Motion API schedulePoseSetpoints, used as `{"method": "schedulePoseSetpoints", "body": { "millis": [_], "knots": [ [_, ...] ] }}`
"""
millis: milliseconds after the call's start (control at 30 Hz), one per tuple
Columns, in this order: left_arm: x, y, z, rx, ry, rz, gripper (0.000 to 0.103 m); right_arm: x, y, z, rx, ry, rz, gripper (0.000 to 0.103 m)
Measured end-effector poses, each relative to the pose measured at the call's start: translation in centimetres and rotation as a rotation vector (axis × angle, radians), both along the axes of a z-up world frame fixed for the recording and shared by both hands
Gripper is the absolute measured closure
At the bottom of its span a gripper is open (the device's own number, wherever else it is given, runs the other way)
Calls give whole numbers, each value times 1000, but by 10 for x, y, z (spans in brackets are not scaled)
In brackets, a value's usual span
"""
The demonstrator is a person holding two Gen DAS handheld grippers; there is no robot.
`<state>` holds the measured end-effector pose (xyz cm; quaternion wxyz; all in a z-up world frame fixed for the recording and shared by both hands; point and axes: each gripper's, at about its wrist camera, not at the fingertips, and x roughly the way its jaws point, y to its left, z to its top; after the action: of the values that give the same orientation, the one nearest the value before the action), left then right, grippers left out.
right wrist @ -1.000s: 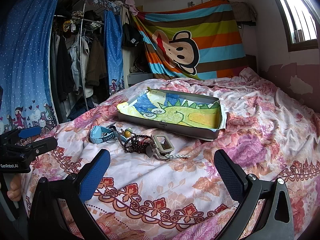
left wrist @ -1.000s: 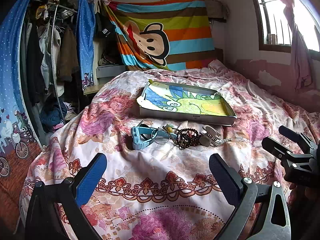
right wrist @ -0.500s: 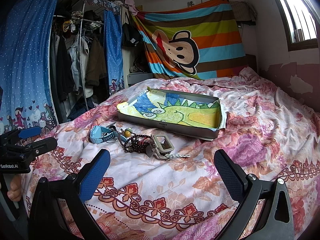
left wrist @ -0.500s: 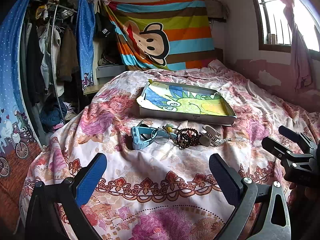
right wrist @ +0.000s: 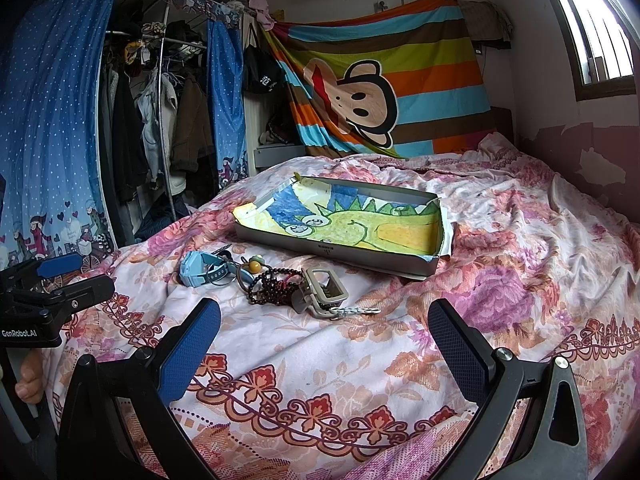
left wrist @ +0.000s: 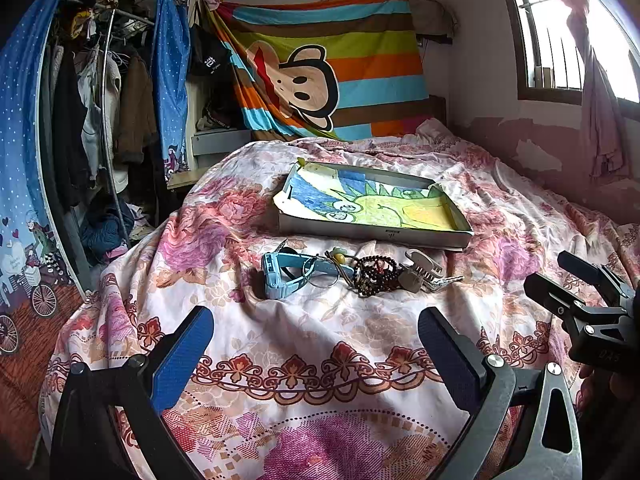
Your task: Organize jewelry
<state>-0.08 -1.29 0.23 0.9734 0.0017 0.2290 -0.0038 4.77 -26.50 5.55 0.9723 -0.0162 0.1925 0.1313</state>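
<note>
A small pile lies on the floral bedspread: a light blue watch (left wrist: 280, 276) (right wrist: 198, 270), a thin ring with a yellow bead (left wrist: 340, 258) (right wrist: 255, 266), a dark beaded bracelet (left wrist: 374, 274) (right wrist: 274, 286) and a grey hair clip (left wrist: 420, 270) (right wrist: 324, 292) on a chain. Behind it sits a shallow grey tray (left wrist: 372, 234) (right wrist: 336, 250) lined with a dinosaur drawing. My left gripper (left wrist: 316, 344) is open and empty, short of the pile. My right gripper (right wrist: 324, 346) is open and empty, also short of it.
The bed (left wrist: 320, 360) drops off at the left toward an open wardrobe with hanging clothes (left wrist: 92, 120) and a blue curtain (right wrist: 48, 120). A striped monkey blanket (left wrist: 320, 68) hangs behind. A window (left wrist: 560, 28) is at the right wall.
</note>
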Motion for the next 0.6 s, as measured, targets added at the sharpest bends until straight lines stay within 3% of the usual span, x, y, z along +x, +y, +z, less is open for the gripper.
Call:
{"method": "schedulePoseSetpoints", "body": {
  "millis": [300,600],
  "knots": [
    [0,-4,-1,0,9,5,0,2,0,-5,12,34,-15,1],
    [12,9,-8,-18,52,30,0,27,-10,-10,63,165,40,1]
  ]
}}
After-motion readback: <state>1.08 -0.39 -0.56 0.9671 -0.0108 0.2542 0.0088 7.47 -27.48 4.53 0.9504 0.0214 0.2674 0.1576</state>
